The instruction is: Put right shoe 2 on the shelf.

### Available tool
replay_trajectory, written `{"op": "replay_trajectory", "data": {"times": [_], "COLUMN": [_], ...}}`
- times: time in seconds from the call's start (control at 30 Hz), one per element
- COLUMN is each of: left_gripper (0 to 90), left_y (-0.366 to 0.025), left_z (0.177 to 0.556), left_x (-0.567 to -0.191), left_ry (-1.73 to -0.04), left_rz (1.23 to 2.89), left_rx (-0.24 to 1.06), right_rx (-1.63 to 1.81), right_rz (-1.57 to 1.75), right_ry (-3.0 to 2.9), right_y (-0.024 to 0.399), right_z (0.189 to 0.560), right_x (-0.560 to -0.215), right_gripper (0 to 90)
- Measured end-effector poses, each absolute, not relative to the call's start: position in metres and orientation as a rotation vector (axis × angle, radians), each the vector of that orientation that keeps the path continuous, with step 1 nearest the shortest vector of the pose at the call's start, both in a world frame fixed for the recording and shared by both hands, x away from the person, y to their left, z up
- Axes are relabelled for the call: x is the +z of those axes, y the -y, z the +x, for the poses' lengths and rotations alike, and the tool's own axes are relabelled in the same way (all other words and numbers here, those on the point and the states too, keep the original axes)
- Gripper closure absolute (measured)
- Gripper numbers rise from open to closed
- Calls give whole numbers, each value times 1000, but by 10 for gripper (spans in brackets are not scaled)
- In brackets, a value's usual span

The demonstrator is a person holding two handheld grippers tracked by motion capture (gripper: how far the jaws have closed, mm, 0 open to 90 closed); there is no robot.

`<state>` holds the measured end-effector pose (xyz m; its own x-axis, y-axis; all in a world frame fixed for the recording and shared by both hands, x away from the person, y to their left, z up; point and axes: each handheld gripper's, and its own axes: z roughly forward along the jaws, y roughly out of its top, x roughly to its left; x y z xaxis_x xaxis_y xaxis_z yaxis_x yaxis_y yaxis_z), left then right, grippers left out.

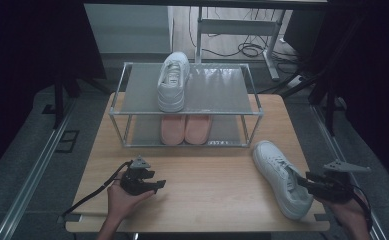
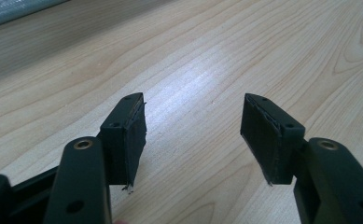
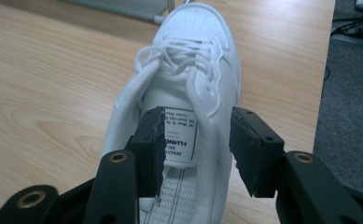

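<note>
light: dim, dark edges in the high view
glare: pale sheen on table point(image 2: 202, 70)
focus: gripper views sharp, far corners soft

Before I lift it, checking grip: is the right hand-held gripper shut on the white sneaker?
Open. The right hand-held gripper straddles the white sneaker, pads not pressing.

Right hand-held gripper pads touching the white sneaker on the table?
Cannot tell. In the right gripper view the right hand-held gripper straddles the white sneaker, one jaw inside the opening, one outside; no clear gap or contact.

Smooth white sneaker point(image 3: 188, 88), wood table point(image 1: 207, 175) (matt)
</note>
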<state>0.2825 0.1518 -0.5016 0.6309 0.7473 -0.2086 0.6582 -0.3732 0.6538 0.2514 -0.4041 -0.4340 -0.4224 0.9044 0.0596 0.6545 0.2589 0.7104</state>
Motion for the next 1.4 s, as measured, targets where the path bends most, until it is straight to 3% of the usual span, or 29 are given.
{"op": "replay_trajectory", "data": {"times": [0.5,0.97,1.4], "left_gripper": [409,407,408], "left_y": [-151,-151,-151], "left_z": [283,283,284], "left_x": [-503,-503,-504], "left_ry": [-1093,-1094,-1096], "left_rz": [2133,2138,2143], "left_rx": [150,151,148], "right_rx": [826,776,861], "right_rz": [1481,1534,1558], "right_ry": [-2208,-2153,-2107], "right_y": [393,393,396], "right_z": [287,298,295], "right_x": [-459,-471,-472], "right_gripper": [562,775,811]}}
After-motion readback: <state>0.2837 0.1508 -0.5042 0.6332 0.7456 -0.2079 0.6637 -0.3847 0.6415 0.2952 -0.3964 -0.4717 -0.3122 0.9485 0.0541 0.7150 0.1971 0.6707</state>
